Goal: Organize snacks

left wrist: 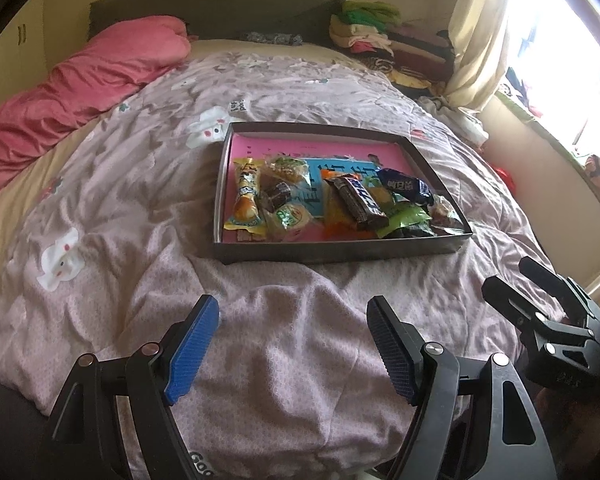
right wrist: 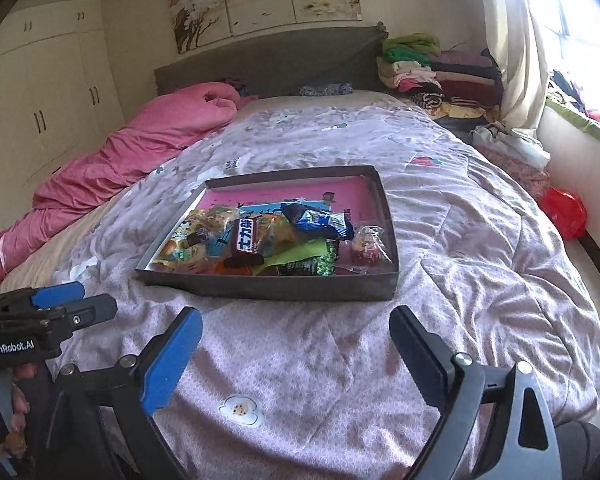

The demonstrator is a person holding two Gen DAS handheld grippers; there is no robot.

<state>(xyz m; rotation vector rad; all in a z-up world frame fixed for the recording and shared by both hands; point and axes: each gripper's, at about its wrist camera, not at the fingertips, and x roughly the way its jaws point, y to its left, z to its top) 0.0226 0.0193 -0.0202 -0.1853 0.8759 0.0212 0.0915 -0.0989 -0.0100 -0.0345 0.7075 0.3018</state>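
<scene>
Quilt point(left wrist: 148, 208): soft printed cloth, matt, heavily wrinkled.
Box point(left wrist: 340, 246): dark matt cardboard walls, smooth pink paper lining.
Snack wrappers point(left wrist: 360, 200): glossy crinkled plastic film.
Left claw point(left wrist: 292, 344): matt black plastic; finger pads point(left wrist: 190, 350) ribbed blue rubber; shiny metal pivot pins.

**Bed and what lay on it**

I saw the bed point(left wrist: 112, 208) covered by a rumpled lilac quilt point(right wrist: 480, 280) with white animal prints. A shallow dark tray point(left wrist: 340, 250) of wrapped snacks sat directly on the quilt. A pink duvet point(right wrist: 140, 148) lay bunched along the left side, and folded clothes point(right wrist: 416, 68) were piled at the far right corner.
</scene>
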